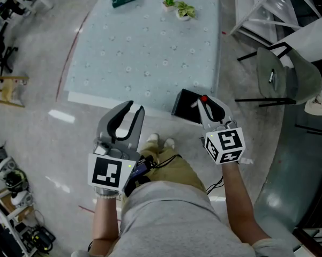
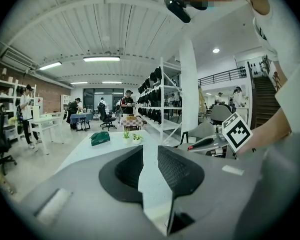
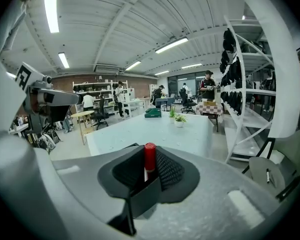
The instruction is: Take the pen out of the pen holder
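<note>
Holder (image 1: 183,106) at table (image 1: 150,52) edge, right gripper (image 1: 206,106) clasping pen (image 3: 149,156)

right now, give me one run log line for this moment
right gripper: shut on pen | pen: not yet out of pen holder | left gripper: open, empty

a pen (image 3: 149,156) with a red cap and a pale barrel stands upright in a black, box-shaped pen holder (image 1: 182,104) at the near edge of the table (image 1: 144,52). the cap rises above the holder's rim, pinched between the pads of the right gripper (image 1: 206,105).
</note>
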A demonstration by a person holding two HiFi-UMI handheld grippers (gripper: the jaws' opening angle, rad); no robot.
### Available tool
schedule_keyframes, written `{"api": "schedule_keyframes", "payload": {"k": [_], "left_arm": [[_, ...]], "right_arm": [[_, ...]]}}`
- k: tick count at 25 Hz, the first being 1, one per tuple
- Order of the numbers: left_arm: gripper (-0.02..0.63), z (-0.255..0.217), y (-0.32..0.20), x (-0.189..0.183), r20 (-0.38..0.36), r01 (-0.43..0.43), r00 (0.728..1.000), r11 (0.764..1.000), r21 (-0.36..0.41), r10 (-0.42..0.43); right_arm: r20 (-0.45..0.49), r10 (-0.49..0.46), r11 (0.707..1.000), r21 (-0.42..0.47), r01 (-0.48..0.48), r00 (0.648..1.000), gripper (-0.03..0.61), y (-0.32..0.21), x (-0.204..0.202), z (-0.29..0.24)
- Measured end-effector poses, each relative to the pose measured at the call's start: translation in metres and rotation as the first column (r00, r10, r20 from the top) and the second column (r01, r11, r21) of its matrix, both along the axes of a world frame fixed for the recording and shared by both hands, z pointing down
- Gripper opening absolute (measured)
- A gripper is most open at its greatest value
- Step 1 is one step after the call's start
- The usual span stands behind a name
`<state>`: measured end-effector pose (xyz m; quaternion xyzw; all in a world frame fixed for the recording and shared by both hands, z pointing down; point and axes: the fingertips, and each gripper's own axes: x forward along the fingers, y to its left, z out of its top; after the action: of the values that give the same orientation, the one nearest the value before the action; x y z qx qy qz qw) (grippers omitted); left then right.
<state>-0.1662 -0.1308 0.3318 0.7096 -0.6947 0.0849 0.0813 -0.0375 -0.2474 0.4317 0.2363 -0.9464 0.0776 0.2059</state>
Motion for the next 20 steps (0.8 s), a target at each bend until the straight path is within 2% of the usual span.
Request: {"api": "schedule_keyframes", "payload": {"k": [20], "left_arm": [[0.075,-0.023,-0.006,0.001,0.033,-0.065,0.997,0.996,0.067,0.063]], "right_arm": [[0.111,0.056,0.994,0.085,-0.065,0.992,0.064,0.01,0.0,-0.06]]}}
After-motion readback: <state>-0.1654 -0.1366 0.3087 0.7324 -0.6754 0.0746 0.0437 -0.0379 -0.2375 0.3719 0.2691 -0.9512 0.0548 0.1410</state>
